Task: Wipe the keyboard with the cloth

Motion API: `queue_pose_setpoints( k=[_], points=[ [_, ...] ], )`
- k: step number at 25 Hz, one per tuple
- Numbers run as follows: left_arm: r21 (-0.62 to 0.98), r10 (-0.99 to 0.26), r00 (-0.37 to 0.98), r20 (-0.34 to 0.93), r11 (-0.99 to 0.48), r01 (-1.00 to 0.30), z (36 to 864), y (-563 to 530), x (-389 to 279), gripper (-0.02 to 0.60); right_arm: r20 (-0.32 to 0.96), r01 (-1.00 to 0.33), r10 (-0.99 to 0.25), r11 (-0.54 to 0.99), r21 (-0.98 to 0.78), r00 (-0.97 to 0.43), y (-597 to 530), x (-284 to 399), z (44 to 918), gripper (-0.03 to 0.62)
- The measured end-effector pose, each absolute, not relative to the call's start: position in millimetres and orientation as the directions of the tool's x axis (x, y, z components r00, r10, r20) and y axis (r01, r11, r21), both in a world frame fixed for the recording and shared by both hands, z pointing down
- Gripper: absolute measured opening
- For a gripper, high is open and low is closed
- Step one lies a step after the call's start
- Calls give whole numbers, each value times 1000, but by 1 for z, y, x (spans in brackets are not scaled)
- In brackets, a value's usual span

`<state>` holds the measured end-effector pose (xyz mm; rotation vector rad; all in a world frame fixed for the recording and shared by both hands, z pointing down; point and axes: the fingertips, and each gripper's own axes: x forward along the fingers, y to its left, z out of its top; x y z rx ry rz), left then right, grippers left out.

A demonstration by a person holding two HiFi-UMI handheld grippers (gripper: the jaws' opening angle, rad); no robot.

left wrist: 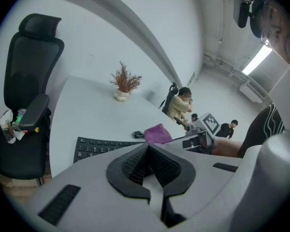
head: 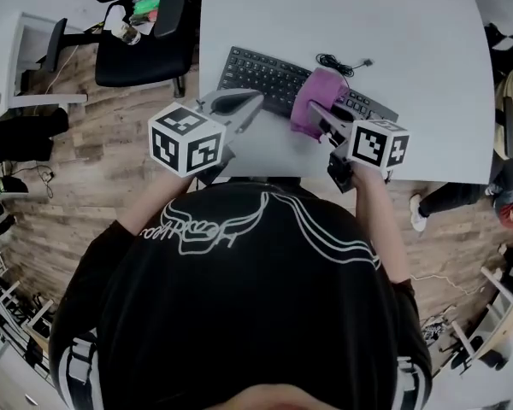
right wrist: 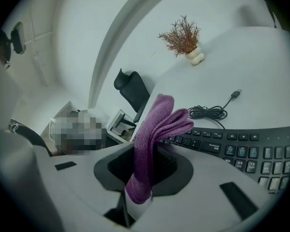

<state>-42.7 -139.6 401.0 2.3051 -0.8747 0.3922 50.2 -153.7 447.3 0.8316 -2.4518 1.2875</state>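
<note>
No readable text, keyboard (right wrist: 241, 149) legends too small

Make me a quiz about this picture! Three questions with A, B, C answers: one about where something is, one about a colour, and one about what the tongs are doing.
1. Where does the little dried plant stand?
A) on the floor
B) on the white table
C) on the black chair

2. What colour is the cloth?
A) purple
B) yellow
C) green

3. How are the left tongs?
A) wide open
B) shut on the cloth
C) shut, with nothing in them

Answers:
1 B: the left gripper view shows it standing on the table's far side.
2 A: it looks purple in every view.
3 C: their jaws meet with nothing between them, and the cloth is pinched in the right tongs.
</note>
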Motion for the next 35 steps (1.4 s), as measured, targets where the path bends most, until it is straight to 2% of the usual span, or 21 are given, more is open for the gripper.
queue_pose_setpoints(
  k=[6, 13, 29, 35],
  points=[
    [468, -508, 716, 478, -542, -698, 408, -144, -54, 5, 543, -630, -319, 418, -654, -777, -165, 47, 478, 61],
    [493, -502, 724, 473, -530, -690, 415, -143, -57, 5, 578, -651, -300, 370, -663, -759, -168, 47, 496, 61],
    [521, -482, 750, 454, -540, -662, 417, -147, -59, 5, 635, -720, -339, 329, -611, -694, -165, 65, 509, 61],
    [522, -463, 764, 449, -558, -645, 414, -148, -45, 5, 658, -750, -359, 302, -588, -661, -159, 91, 509, 61]
  ],
)
